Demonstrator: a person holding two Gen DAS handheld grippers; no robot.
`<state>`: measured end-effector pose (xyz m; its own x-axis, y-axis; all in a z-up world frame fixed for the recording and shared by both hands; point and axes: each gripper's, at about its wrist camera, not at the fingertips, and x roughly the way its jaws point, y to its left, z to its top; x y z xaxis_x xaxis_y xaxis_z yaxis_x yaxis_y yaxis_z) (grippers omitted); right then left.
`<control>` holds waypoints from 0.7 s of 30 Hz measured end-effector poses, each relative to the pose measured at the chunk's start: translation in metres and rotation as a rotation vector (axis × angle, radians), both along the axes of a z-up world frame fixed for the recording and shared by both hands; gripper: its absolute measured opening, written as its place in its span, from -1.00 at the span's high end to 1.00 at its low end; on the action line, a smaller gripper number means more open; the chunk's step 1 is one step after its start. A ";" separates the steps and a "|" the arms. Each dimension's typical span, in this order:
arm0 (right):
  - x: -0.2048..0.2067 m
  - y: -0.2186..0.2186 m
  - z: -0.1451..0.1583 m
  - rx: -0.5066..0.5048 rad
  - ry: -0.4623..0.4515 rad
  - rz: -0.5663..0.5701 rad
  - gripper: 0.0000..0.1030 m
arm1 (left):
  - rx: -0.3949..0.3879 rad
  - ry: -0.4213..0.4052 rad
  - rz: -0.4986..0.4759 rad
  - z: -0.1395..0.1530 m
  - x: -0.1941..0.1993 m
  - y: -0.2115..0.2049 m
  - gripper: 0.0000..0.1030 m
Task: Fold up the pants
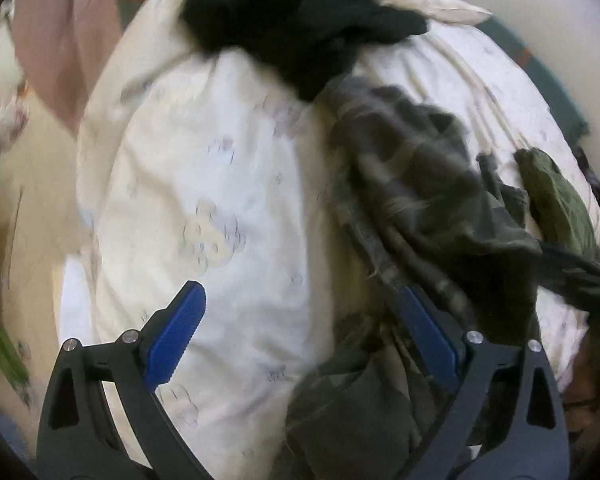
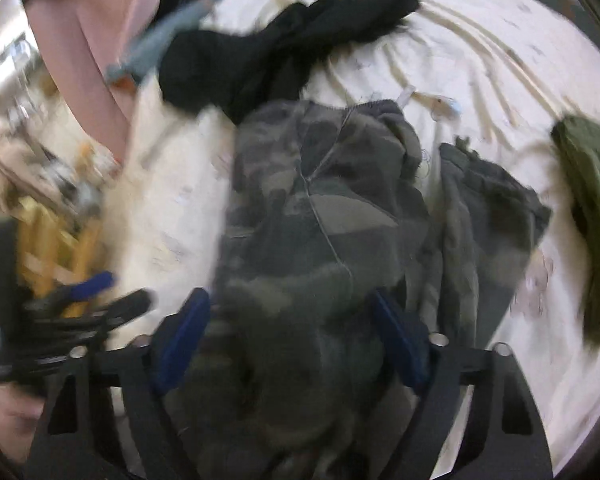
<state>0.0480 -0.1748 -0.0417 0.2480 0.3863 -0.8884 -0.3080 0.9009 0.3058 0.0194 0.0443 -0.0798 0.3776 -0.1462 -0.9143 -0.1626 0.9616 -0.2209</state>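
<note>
The camouflage pants (image 2: 320,208) lie crumpled on the bed's white sheet (image 2: 480,64), waistband at the far end. My right gripper (image 2: 288,300) points down over their near part. Its blue pads stand apart on either side of the bunched cloth, and blur hides whether they touch it. In the left wrist view the same pants (image 1: 412,184) run down the right side. My left gripper (image 1: 300,292) is wide open above the bare sheet (image 1: 220,184), its right finger against the edge of the pants, holding nothing. Its blurred fingers (image 2: 92,284) show at the left of the right wrist view.
A black garment (image 2: 260,60) lies beyond the pants at the far end of the bed. An olive-green garment (image 2: 596,208) sits at the right edge. Pink cloth (image 2: 100,40) hangs at the upper left. A yellow wooden frame (image 2: 56,248) stands off the bed's left side.
</note>
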 end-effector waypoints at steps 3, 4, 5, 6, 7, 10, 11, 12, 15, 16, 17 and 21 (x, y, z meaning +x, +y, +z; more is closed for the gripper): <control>0.004 0.009 -0.021 -0.045 0.009 0.041 0.62 | -0.051 0.006 0.008 -0.003 0.001 0.004 -0.87; 0.003 0.004 -0.020 -0.040 -0.002 0.028 0.78 | -0.027 0.007 0.010 -0.004 0.001 0.005 -0.87; 0.003 -0.002 -0.015 -0.024 -0.015 0.013 0.81 | -0.017 0.008 0.014 -0.004 0.001 0.005 -0.87; 0.001 -0.013 -0.004 -0.002 -0.045 -0.012 0.85 | -0.021 0.010 0.023 -0.005 0.002 0.005 -0.87; -0.003 -0.025 0.008 0.003 -0.086 -0.038 0.86 | -0.043 0.012 0.037 -0.005 0.003 0.007 -0.87; -0.014 -0.080 0.043 0.017 -0.207 -0.170 0.89 | -0.086 0.008 0.059 -0.003 0.003 0.009 -0.87; -0.016 -0.099 0.051 0.019 -0.228 -0.213 0.89 | -0.082 0.003 0.060 -0.002 0.002 0.008 -0.87; -0.020 -0.123 0.060 -0.003 -0.257 -0.270 0.90 | -0.071 0.000 0.055 -0.002 0.002 0.007 -0.87; -0.029 -0.178 0.062 -0.179 -0.296 -0.411 0.90 | -0.054 -0.004 0.040 -0.001 0.000 0.002 -0.87; -0.029 -0.191 0.053 -0.236 -0.269 -0.431 0.90 | -0.058 0.001 0.037 -0.003 0.000 0.001 -0.87; -0.025 -0.198 0.041 -0.271 -0.215 -0.431 0.90 | -0.063 0.008 0.033 -0.004 0.000 -0.001 -0.87; -0.021 -0.203 -0.040 -0.358 0.088 -0.339 0.89 | -0.060 0.025 -0.004 -0.009 0.005 -0.016 -0.87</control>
<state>0.0271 -0.3778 -0.0817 0.2245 -0.0361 -0.9738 0.0339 0.9990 -0.0292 0.0246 0.0279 -0.0892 0.3544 -0.2026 -0.9129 -0.1645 0.9475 -0.2742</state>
